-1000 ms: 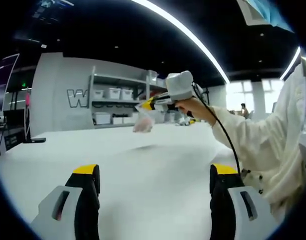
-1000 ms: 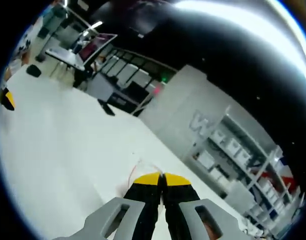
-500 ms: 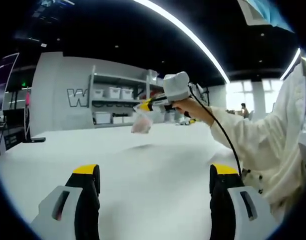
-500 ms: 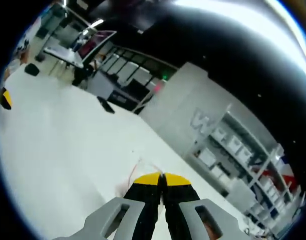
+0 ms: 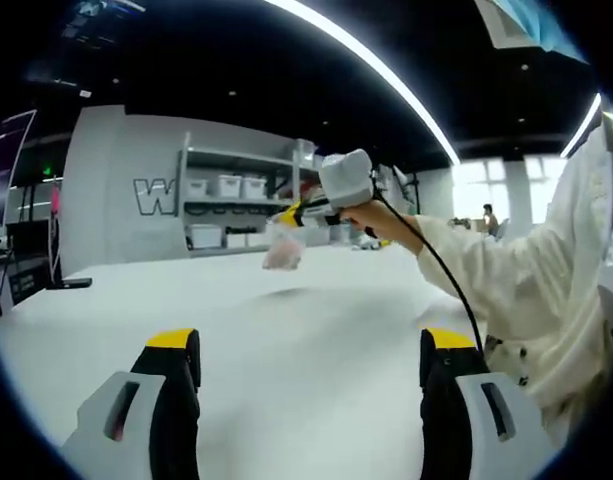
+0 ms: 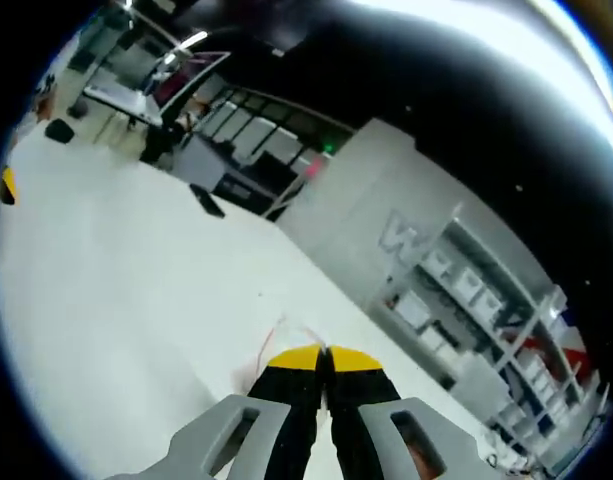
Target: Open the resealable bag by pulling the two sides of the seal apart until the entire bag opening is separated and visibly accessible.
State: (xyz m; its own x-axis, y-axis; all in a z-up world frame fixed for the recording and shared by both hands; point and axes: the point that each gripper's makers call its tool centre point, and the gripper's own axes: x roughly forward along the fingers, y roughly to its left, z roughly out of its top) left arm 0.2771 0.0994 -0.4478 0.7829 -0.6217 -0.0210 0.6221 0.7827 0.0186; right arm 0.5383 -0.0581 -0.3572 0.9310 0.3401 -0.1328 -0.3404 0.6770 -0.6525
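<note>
In the left gripper view my left gripper (image 5: 311, 360) stands open low over the white table (image 5: 286, 330), its jaws wide apart with nothing between them. Farther off, the right gripper (image 5: 291, 212) is held up in a person's hand and is shut on the top edge of a clear resealable bag (image 5: 283, 247) with something pinkish inside; the bag hangs above the table. In the right gripper view my right gripper (image 6: 323, 355) has its yellow-tipped jaws pressed together, with a thin clear edge of the bag (image 6: 276, 338) sticking out beyond them.
A cream sleeve (image 5: 526, 290) fills the right side of the left gripper view. Shelves with white bins (image 5: 226, 205) stand along the back wall. A dark small object (image 6: 206, 200) lies far off on the table. A yellow tip of the left gripper (image 6: 6, 185) peeks in at the left edge.
The right gripper with the hanging bag has drifted slightly left in the left gripper view. The right gripper view has shifted a little. My left gripper has stayed still and open.
</note>
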